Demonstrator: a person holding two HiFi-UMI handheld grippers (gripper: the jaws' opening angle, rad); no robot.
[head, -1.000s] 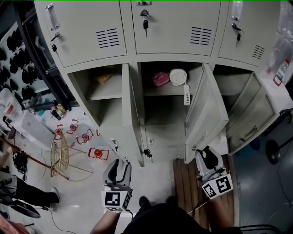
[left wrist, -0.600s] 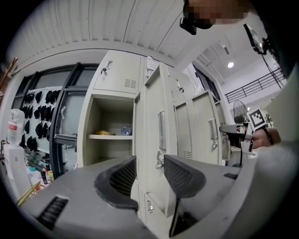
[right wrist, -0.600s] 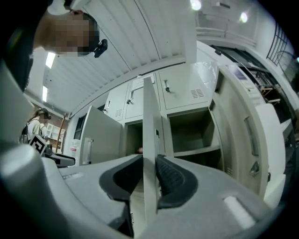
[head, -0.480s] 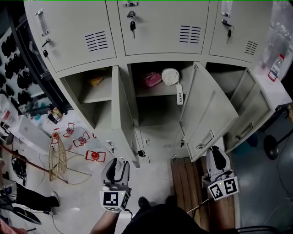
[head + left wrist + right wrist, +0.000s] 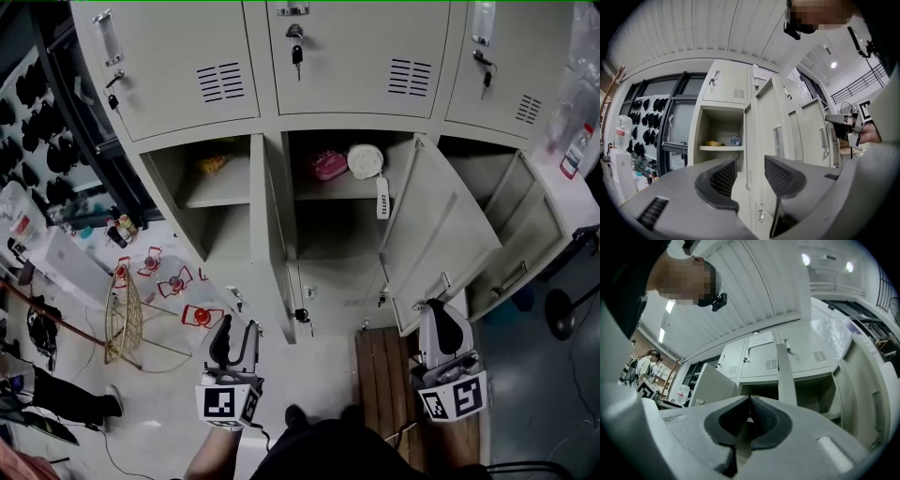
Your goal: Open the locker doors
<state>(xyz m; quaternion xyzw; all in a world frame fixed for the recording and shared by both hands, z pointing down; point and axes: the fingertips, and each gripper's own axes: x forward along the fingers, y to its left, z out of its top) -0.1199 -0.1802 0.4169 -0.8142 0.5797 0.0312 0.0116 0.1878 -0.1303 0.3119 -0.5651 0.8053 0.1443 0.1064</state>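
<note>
Locker bank (image 5: pixel 356 120) is seen from steeply above. The upper doors (image 5: pixel 361 56) are shut, with a key (image 5: pixel 297 54) hung in the middle one. All three lower doors are swung open: the left door (image 5: pixel 265 234) is seen nearly edge-on, the middle door (image 5: pixel 436 234) is angled out to the right, and the right door (image 5: pixel 530 230) is opened wide. Wooden slats (image 5: pixel 382 384) are laid on the floor in front of the middle bay.

The left gripper (image 5: pixel 234 339) is held low over the floor, well apart from the lockers. Its jaws are spread apart and nothing is gripped between them. The right gripper (image 5: pixel 441 323) is held just beside the lower edge of the middle door; contact cannot be told. Its jaws are pressed together and nothing is caught between them.

On the middle shelf a pink item (image 5: pixel 328 164) and a white round item (image 5: pixel 365 159) are placed side by side, and a tag (image 5: pixel 382 199) is hung below. A yellow item (image 5: pixel 213 161) is set on the left shelf.
</note>
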